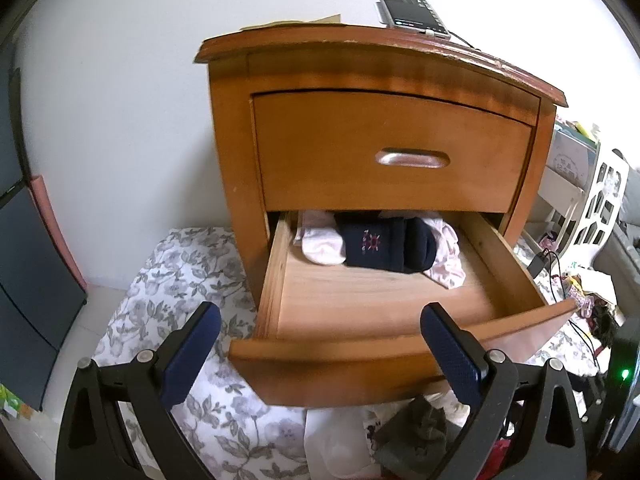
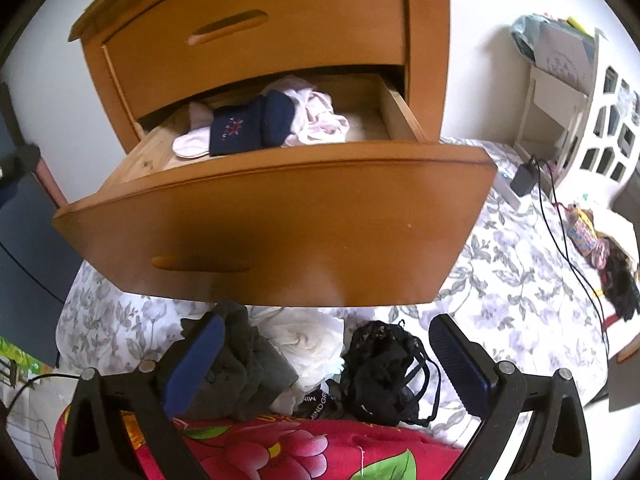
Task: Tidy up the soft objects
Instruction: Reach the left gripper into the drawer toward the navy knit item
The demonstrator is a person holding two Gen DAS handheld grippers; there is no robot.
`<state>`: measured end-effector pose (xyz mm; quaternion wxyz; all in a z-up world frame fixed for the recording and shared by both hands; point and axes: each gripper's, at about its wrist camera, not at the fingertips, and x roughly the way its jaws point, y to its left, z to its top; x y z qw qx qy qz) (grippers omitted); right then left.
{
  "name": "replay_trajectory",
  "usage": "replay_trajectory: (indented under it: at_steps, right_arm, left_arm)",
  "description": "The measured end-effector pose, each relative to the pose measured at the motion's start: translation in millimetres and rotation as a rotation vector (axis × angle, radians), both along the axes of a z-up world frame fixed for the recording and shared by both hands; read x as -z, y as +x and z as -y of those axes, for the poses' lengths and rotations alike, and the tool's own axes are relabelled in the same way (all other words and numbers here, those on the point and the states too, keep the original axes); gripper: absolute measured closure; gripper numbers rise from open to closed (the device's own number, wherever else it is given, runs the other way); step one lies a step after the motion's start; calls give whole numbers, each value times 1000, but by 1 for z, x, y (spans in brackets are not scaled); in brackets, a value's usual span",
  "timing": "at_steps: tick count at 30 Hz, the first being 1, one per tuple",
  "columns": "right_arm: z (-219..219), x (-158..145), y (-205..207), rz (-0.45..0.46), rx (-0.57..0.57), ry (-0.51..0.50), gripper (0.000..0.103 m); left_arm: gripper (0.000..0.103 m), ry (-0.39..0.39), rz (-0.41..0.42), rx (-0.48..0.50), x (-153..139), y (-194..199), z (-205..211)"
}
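Both spread and empty, the right gripper (image 2: 326,364) hovers over the black lace garment (image 2: 380,376) at 6 o'clock below the open drawer (image 2: 280,216), seemingly about to pinch it, while the left gripper (image 1: 320,354) waits.

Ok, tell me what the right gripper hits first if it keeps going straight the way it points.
Most likely the black lace garment lying between the fingers of the open right gripper, on the floral bedding. The open drawer's front sits above that line, though depth is hard to judge.

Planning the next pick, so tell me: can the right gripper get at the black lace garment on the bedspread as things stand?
Probably yes. The right gripper is open and the black lace garment lies uncovered between its fingers; the open drawer overhangs farther back, not above it.
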<state>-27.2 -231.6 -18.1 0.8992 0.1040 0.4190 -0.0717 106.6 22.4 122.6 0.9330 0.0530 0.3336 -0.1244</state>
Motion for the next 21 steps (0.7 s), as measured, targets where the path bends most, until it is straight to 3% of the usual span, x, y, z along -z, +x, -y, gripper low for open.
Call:
replay_trajectory:
  at_steps: [6, 10, 14, 21]
  right_arm:
    - [-3, 0, -1, 6, -2, -21, 0]
    - [5, 2, -2, 6, 8, 29, 0]
    - [12, 3, -4, 17, 25, 69, 0]
    - [14, 4, -3, 19, 26, 90, 0]
  left_arm:
    - [3, 37, -65, 19, -3, 31, 18]
    - [3, -7, -215, 25, 7, 57, 26]
    - [3, 8, -312, 27, 19, 78, 36]
    - [3, 9, -392, -13, 21, 113, 53]
